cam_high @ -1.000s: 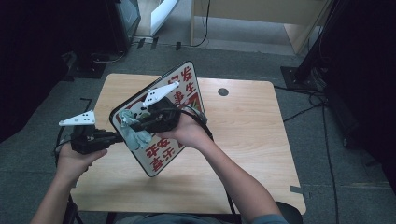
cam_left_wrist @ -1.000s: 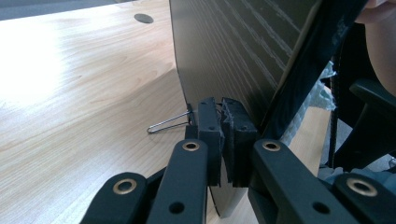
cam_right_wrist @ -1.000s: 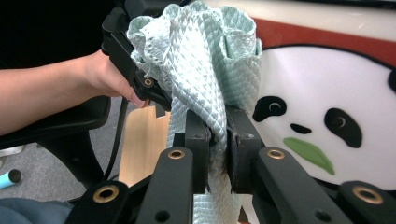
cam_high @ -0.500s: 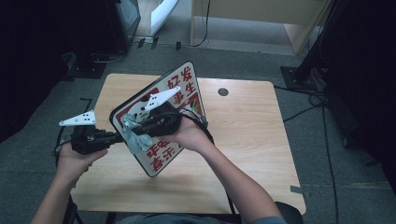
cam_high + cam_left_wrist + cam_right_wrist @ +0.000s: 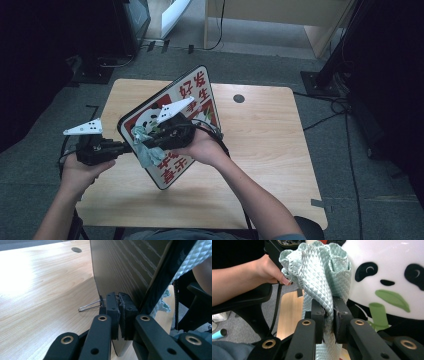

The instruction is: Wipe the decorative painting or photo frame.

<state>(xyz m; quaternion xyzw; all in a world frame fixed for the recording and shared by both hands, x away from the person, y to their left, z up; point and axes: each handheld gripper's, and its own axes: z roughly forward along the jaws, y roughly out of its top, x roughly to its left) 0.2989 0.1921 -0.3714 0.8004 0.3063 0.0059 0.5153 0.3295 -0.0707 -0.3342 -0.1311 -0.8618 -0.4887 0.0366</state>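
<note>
A board (image 5: 197, 95) printed with a panda and red characters is held tilted above the wooden table (image 5: 270, 150). My left gripper (image 5: 125, 147) is shut on its left edge. In the left gripper view the pads (image 5: 112, 307) pinch the board's dark back edge (image 5: 120, 270), beside a wire clip handle (image 5: 88, 306). My right gripper (image 5: 152, 142) is shut on a pale green quilted cloth (image 5: 145, 152), which lies against the board's face. In the right gripper view the cloth (image 5: 322, 275) bunches up from between the jaws, next to the panda picture (image 5: 387, 277).
A round cable hole (image 5: 238, 98) sits at the table's far side. Black cables (image 5: 335, 107) and a dark stand (image 5: 325, 75) lie on the floor to the right. More dark equipment (image 5: 100, 70) stands at the back left.
The right hand with the cloth has shifted only slightly across the board's face. The left hand and the board have stayed put.
</note>
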